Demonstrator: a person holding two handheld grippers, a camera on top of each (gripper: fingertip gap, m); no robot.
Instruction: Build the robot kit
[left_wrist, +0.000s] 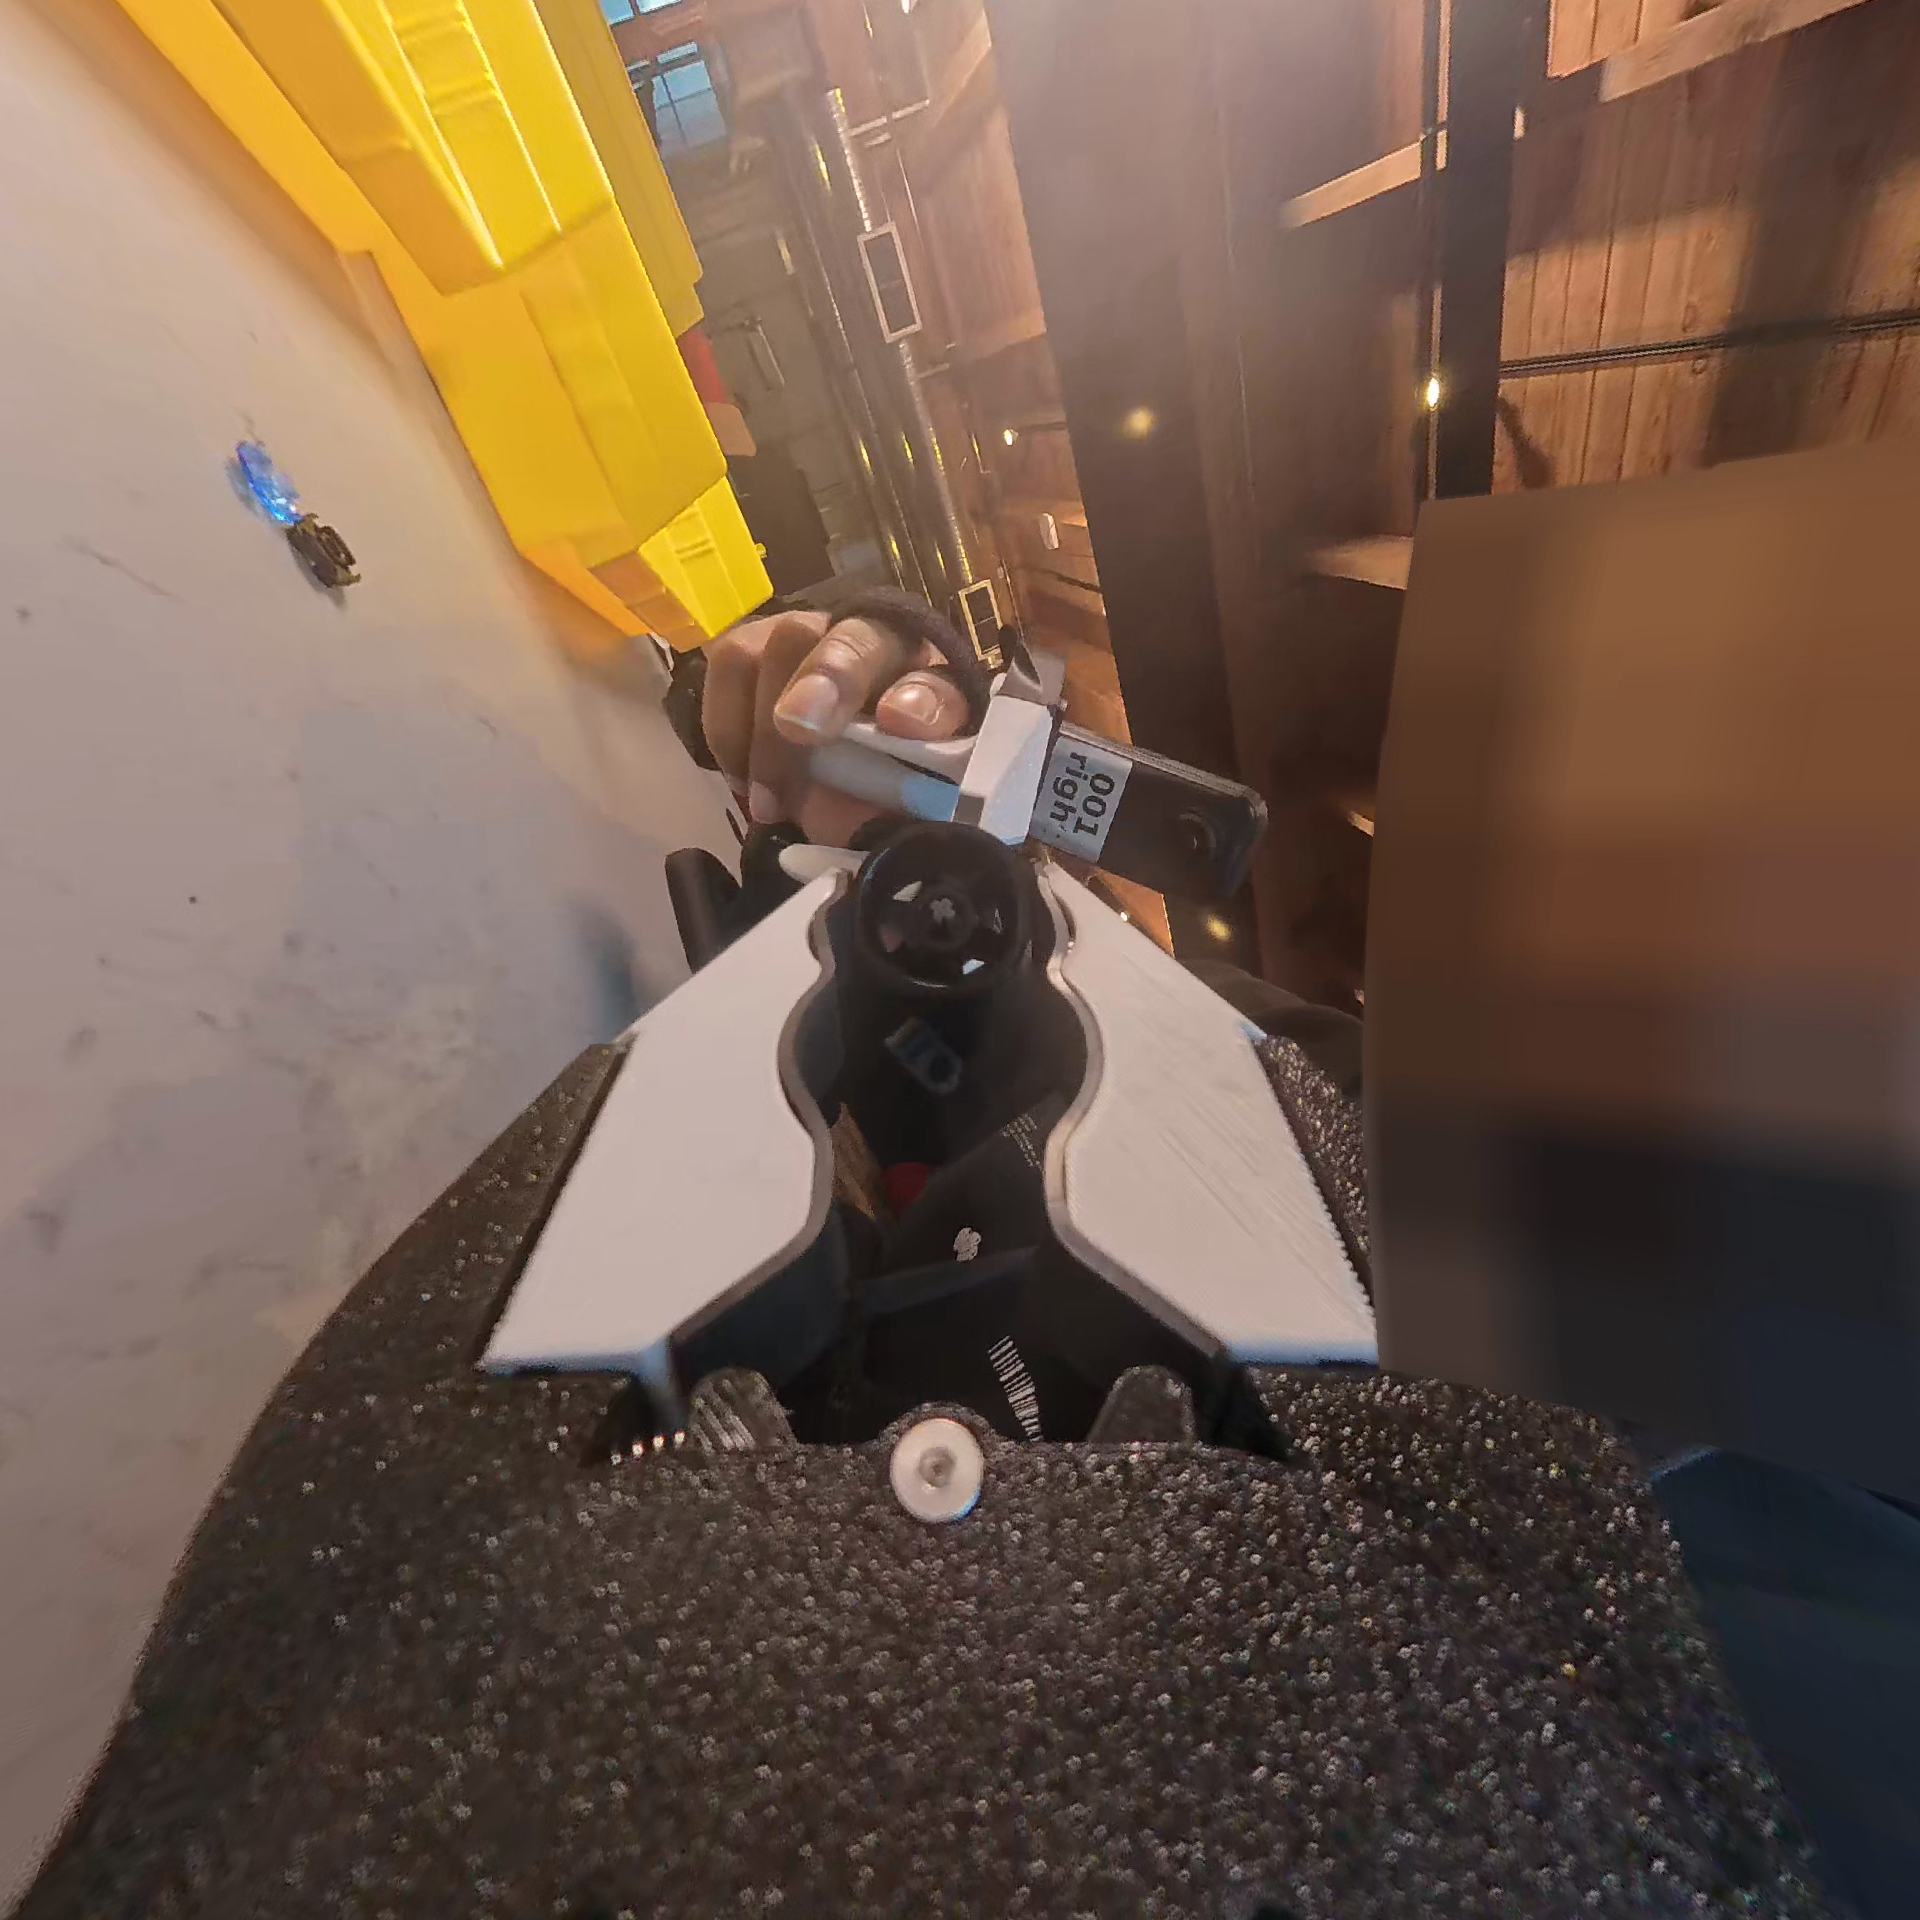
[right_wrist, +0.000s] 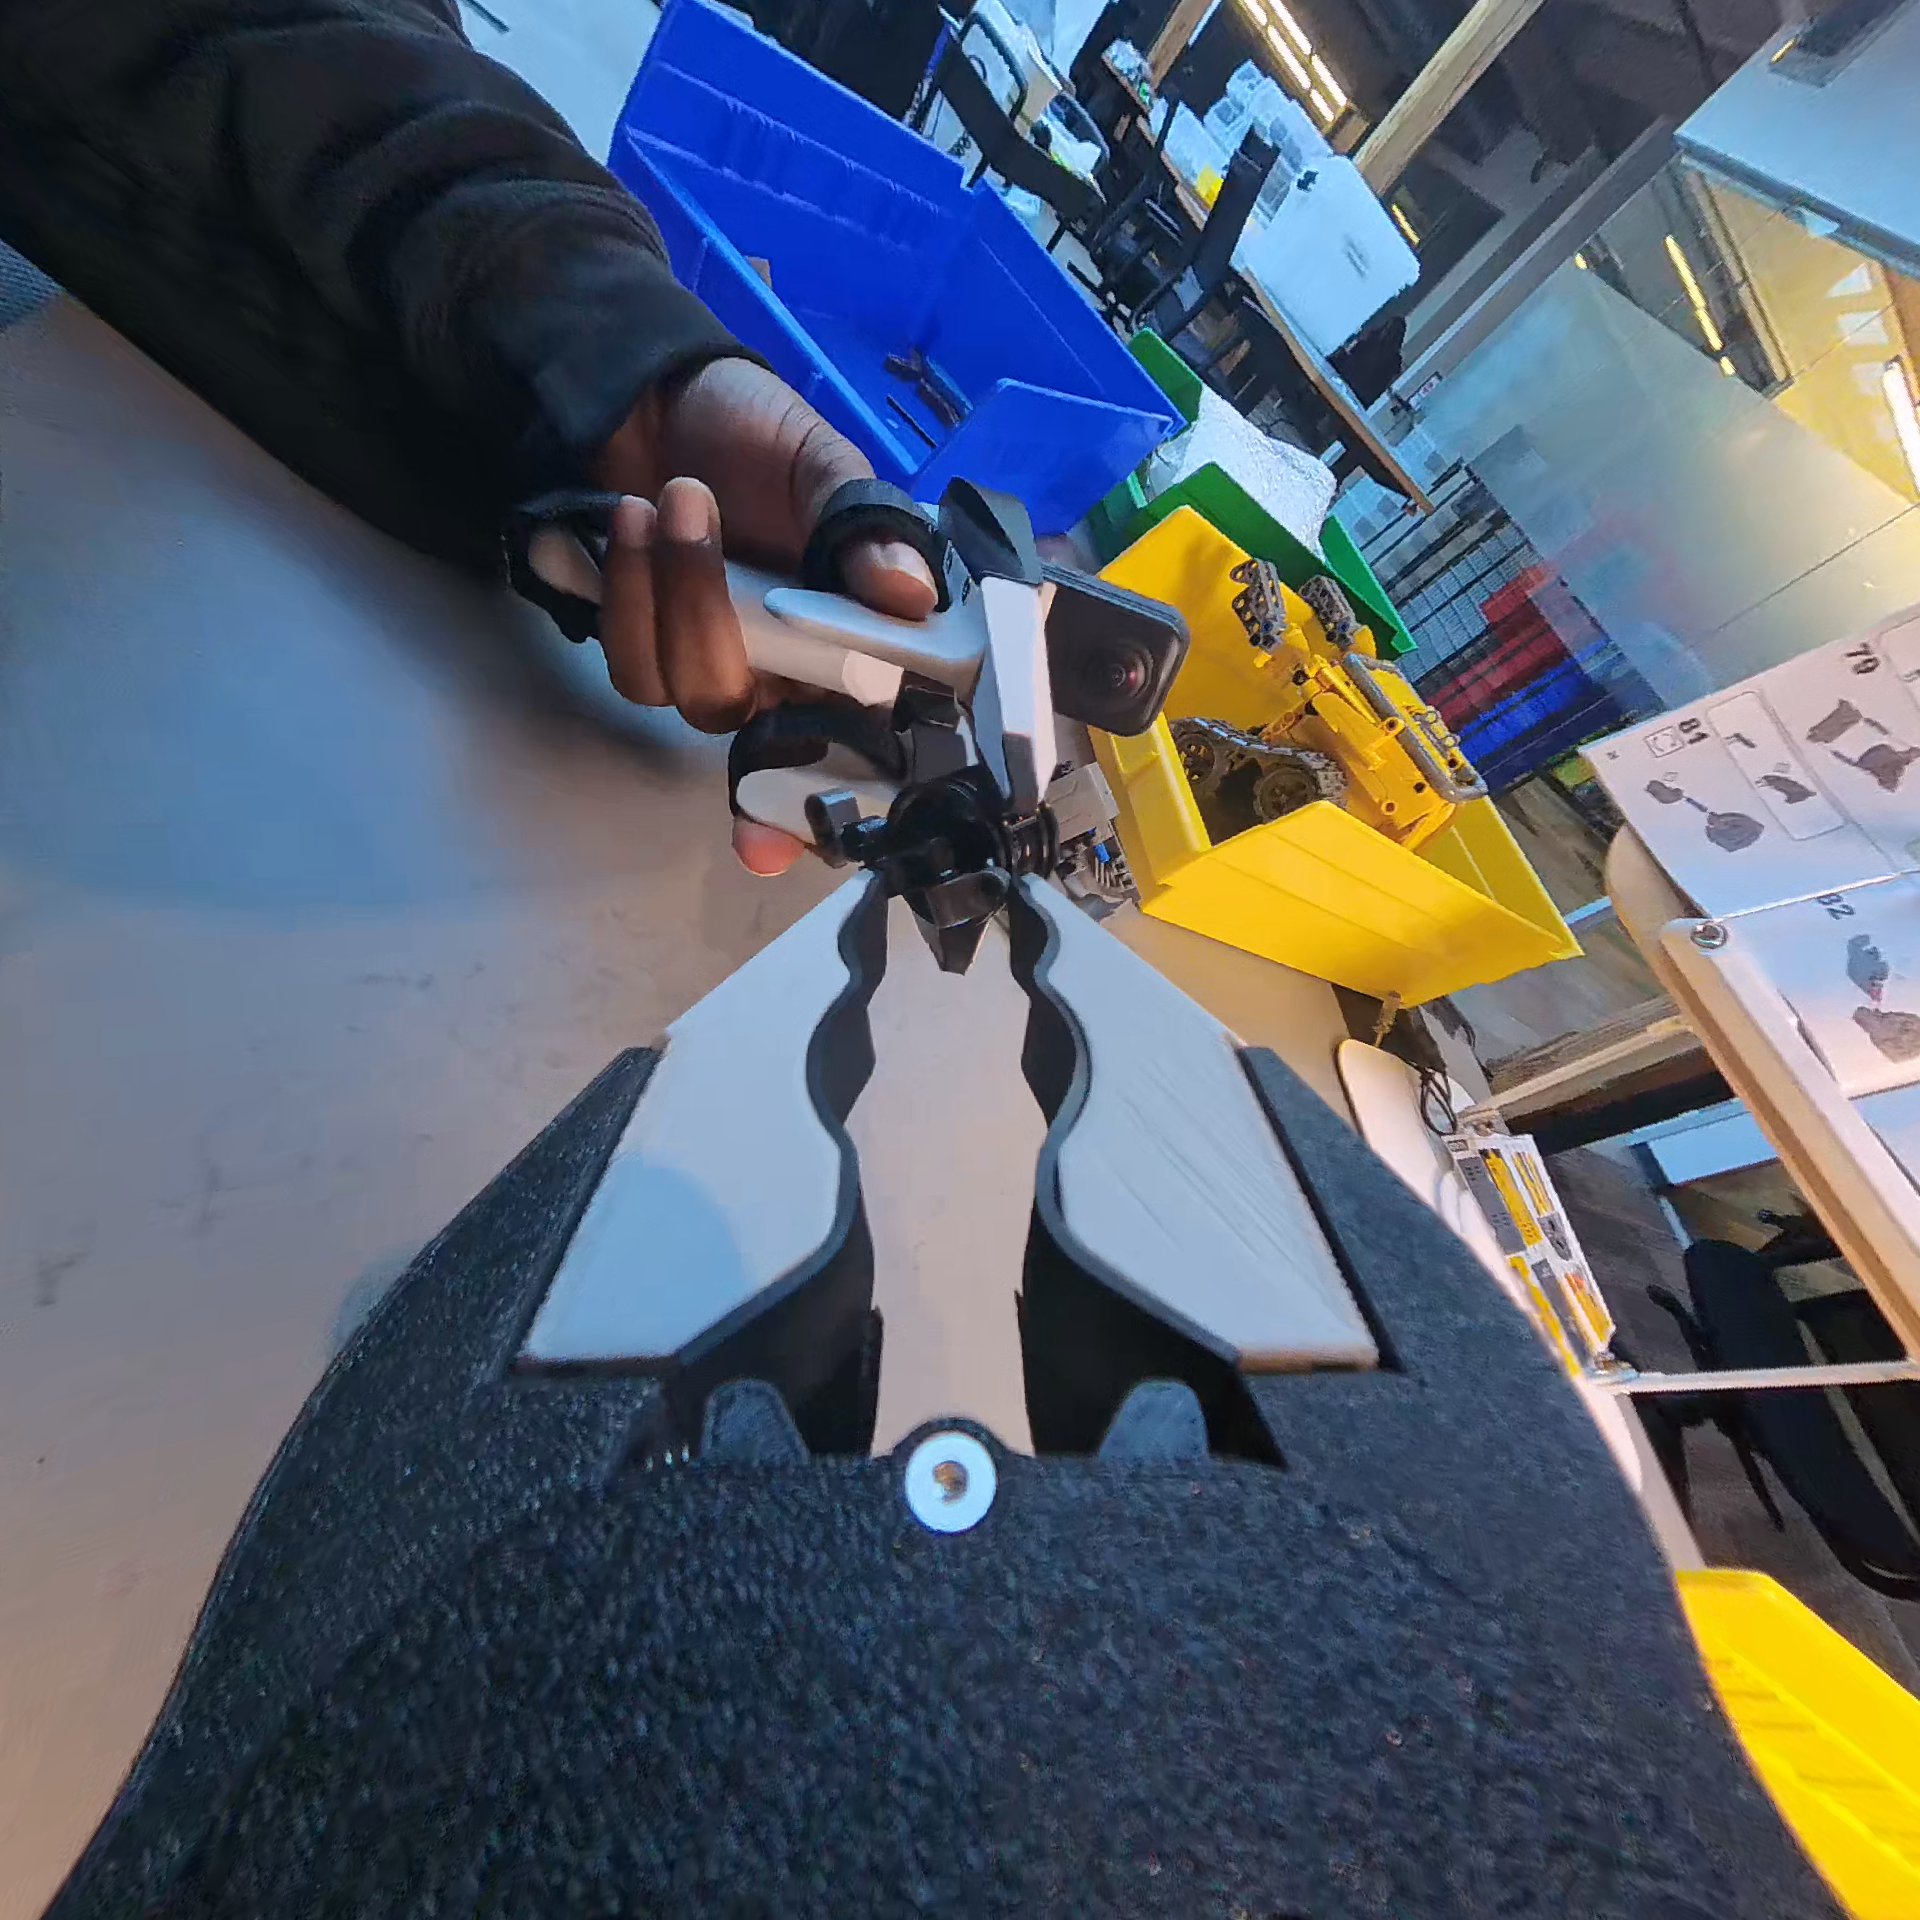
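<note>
Black wheel assembly (left_wrist: 940, 925) pinched by both hand-held grippers.

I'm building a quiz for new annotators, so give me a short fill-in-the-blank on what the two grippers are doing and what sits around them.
1. The left gripper is shut on a small black ____.
2. The right gripper meets the same black part assembly that the ____ gripper holds.
3. The tracked toy vehicle sits inside a ____ bin.
4. Behind the sleeve lies a ____ bin.

Missing words: wheel; left; yellow; blue
</note>
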